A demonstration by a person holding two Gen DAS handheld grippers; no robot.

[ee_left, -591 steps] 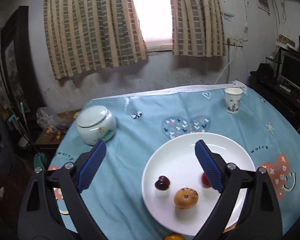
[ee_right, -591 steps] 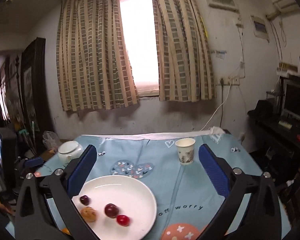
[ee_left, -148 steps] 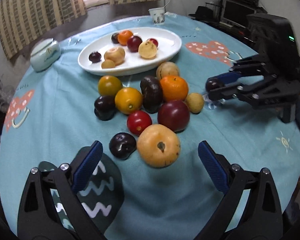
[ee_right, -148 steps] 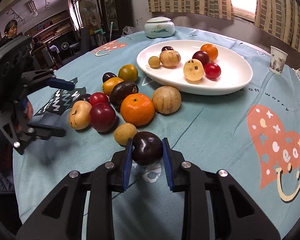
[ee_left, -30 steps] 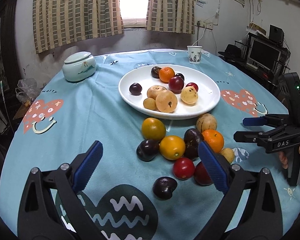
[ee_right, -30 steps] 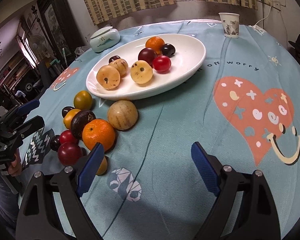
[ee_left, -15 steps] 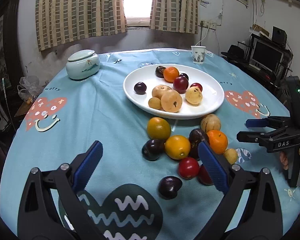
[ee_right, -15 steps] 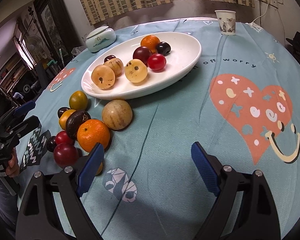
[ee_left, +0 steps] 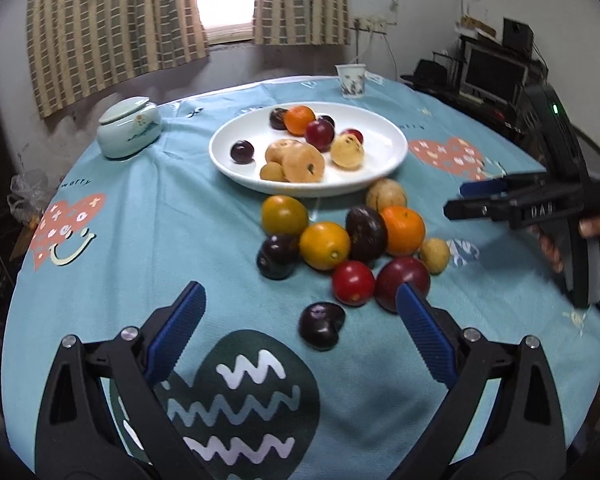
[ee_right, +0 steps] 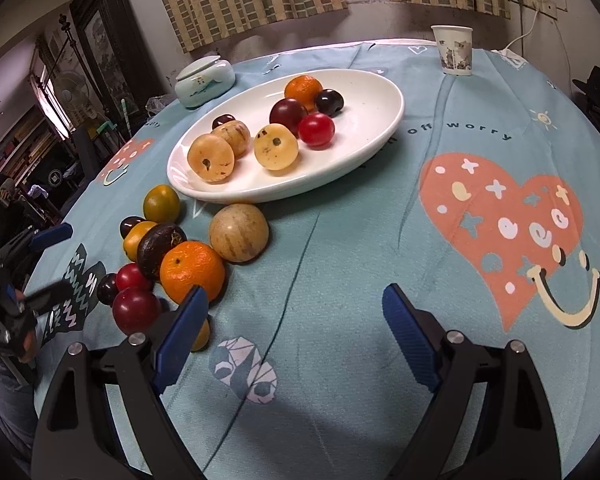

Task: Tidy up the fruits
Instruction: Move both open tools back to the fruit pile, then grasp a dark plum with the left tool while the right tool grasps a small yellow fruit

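Observation:
A white oval plate (ee_left: 384, 148) (ee_right: 376, 120) holds several fruits, among them an orange (ee_left: 299, 119) and a red tomato (ee_right: 316, 129). A pile of loose fruit lies on the cloth in front of it: an orange (ee_left: 403, 229) (ee_right: 192, 272), a tan melon (ee_right: 238, 232), a dark plum (ee_left: 321, 325) nearest me. My left gripper (ee_left: 300, 330) is open and empty, just above the dark plum. My right gripper (ee_right: 294, 330) is open and empty, right of the pile; it also shows in the left wrist view (ee_left: 476, 196).
A round table with a teal printed cloth (ee_right: 480, 128) carries everything. A pale lidded jar (ee_left: 128, 132) stands at the back left and a paper cup (ee_right: 454, 55) at the back right. Furniture and a monitor (ee_left: 488, 76) stand beyond the right edge.
My left gripper has moved forward and down toward the loose fruit, now close over the dark plum. My right gripper has shifted slightly nearer the pile. Both stay open.

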